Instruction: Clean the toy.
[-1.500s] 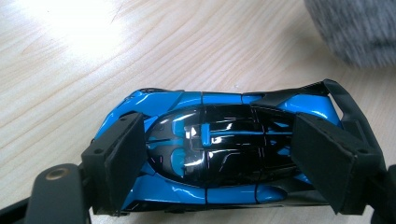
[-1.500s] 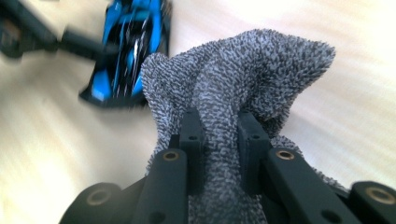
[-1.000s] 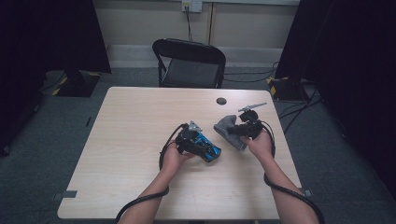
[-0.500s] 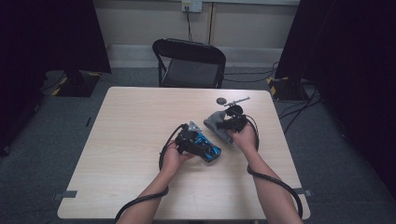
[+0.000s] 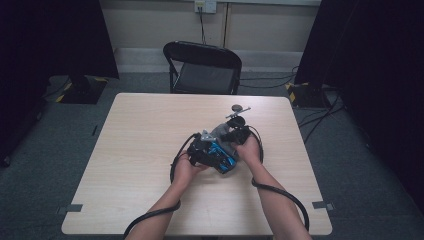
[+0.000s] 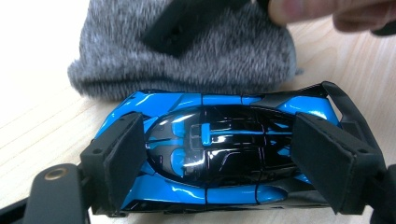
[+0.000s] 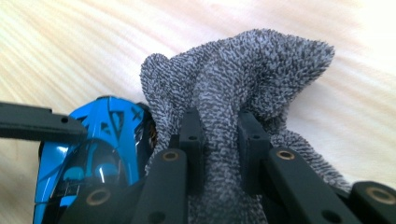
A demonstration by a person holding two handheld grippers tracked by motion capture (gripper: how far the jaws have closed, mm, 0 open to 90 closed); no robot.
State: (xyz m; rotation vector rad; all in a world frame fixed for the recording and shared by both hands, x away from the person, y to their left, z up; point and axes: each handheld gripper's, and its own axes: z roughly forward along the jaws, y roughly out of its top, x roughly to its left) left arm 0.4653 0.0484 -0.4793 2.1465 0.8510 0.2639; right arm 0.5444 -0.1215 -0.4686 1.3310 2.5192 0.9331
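Left gripper (image 6: 219,158): jaws clamp the car (image 6: 219,140), steadying it on the table (image 5: 150,150).
Right gripper (image 7: 219,140): pinches the cloth (image 7: 243,84) beside the car, probably for wiping.

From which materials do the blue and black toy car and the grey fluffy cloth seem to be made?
The blue and black toy car looks like hard plastic or painted metal with a glossy finish: bright highlights shine on its roof; which one is unclear. The grey fluffy cloth looks like soft terry or microfibre fabric: small loops cover it, and it bunches between the right gripper's jaws.
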